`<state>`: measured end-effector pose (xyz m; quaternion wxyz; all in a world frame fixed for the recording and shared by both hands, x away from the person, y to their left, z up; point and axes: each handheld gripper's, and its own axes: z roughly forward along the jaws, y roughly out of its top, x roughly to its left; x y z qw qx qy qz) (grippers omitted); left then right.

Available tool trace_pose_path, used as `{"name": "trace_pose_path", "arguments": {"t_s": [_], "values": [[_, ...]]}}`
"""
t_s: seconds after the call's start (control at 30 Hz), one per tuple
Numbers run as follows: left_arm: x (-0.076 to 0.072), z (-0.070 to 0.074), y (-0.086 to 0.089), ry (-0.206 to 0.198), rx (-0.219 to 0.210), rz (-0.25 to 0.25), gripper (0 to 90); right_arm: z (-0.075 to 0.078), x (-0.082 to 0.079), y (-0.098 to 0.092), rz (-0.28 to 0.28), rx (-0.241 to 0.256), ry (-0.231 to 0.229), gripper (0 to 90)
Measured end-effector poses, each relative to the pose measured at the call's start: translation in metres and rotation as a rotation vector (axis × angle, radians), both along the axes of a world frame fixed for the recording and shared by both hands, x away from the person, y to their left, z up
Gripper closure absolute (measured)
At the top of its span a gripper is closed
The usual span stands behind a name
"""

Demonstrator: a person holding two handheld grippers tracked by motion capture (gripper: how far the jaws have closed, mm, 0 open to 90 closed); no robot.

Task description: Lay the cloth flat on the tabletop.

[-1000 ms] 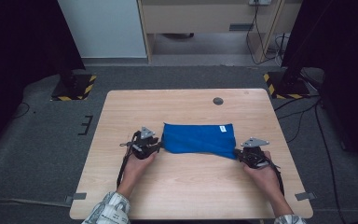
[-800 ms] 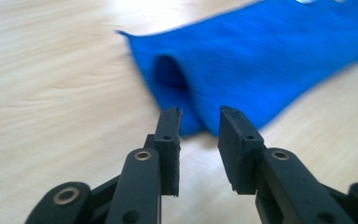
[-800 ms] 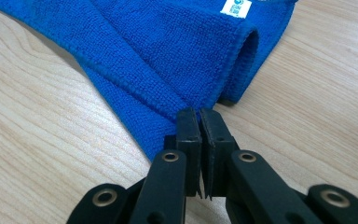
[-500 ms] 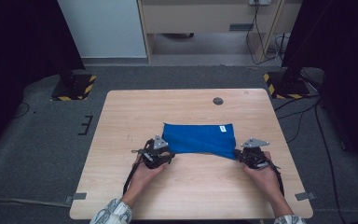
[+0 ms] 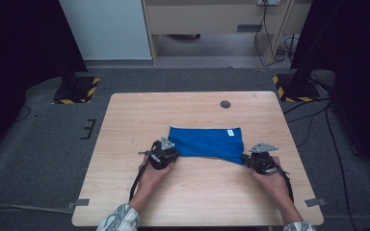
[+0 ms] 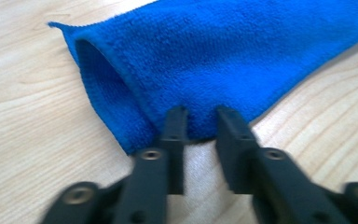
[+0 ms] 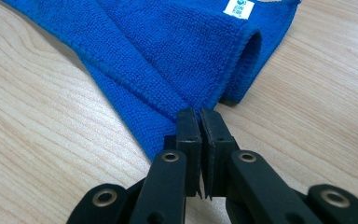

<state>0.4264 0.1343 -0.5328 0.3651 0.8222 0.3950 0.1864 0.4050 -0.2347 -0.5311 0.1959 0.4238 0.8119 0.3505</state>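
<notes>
Blue cloth (image 5: 207, 143) lies folded on the wooden tabletop (image 5: 125, 120), a little toward the person's side of centre. Small white label (image 5: 230, 132) sits near its far right corner; the same label (image 7: 239, 8) appears at the top of the right gripper view.

Left gripper (image 5: 166, 153) — at the cloth's near left corner, held in the person's left hand (image 5: 152, 172). In the left gripper view the two black fingers (image 6: 175, 140) stand apart with a clear gap between them, tips at the cloth's (image 6: 223, 56) near edge, one on either side of a small stretch of hem. Not closed on the fabric. The cloth's left end shows as an open fold, upper layer arching over the lower.

Right gripper (image 5: 253, 161) — at the near right corner, in the right hand (image 5: 270, 175). In the right gripper view the fingers (image 7: 189, 135) are pressed together, pinching the corner of the cloth (image 7: 168, 51) between their tips. The folded edge curls open just beyond the pinch.

In the high view the near right corner is drawn out toward the right gripper, so the near edge runs at a slant. A dark round disc (image 5: 225, 104) is set in the tabletop near the far edge, well apart from the cloth.
</notes>
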Motion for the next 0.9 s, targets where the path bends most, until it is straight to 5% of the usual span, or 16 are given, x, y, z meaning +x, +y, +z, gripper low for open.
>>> {"name": "trace_pose_path", "arguments": {"t_s": [0.1, 0.47, 0.9], "values": [[0.003, 0.000, -0.001, 0.009, -0.013, 0.004, 87.6, 0.000, 0.000, 0.000, -0.003, 0.001, 0.000, 87.3], [-0.012, 0.023, 0.008, -0.026, -0.052, -0.026, 88.8, 0.011, -0.010, 0.000, 0.020, 0.030, -0.031, 87.6], [-0.053, 0.042, 0.022, 0.003, -0.046, -0.097, 89.1, 0.034, -0.055, 0.002, 0.107, 0.061, -0.045, 86.7]]}}
